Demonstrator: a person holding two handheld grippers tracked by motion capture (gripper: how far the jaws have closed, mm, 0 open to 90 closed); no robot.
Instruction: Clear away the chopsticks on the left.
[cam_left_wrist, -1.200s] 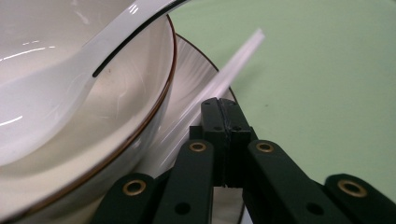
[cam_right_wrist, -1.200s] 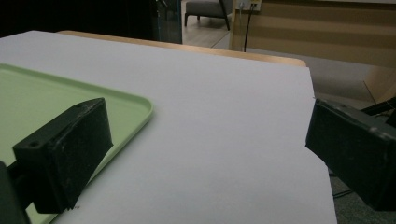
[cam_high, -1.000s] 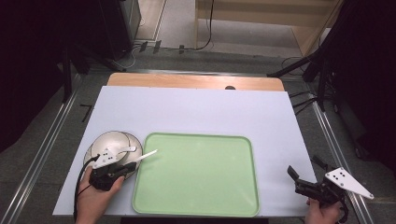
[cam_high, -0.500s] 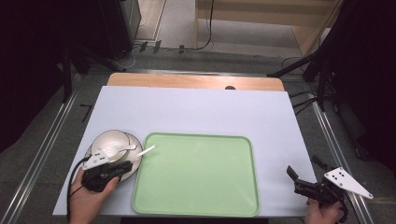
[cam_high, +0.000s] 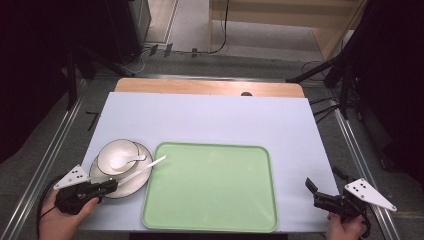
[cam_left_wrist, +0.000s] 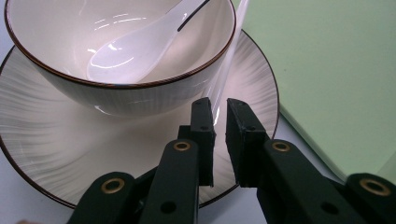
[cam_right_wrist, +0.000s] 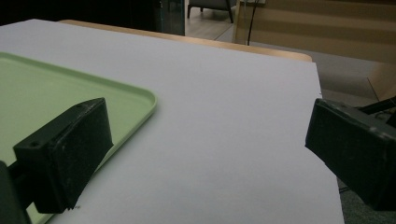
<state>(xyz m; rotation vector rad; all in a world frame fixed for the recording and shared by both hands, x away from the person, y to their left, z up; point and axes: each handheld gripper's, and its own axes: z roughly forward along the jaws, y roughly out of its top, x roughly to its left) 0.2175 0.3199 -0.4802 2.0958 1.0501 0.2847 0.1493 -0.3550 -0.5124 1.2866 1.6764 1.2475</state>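
wooden table (cam_high: 210, 88) covered by a pale sheet (cam_high: 210, 120); on the sheet, a green tray (cam_high: 215, 185) near centre and, just left of it, a white saucer (cam_high: 131, 184) bearing a bowl (cam_high: 118, 156).

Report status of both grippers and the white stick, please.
Left gripper just opening, white stick tip between jaws, resting on plate. Right gripper open, empty. Nothing blocking.

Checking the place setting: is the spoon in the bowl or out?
In. The spoon lies in the bowl, scoop on the bottom, handle leaning over the rim; the bowl sits on a plate.
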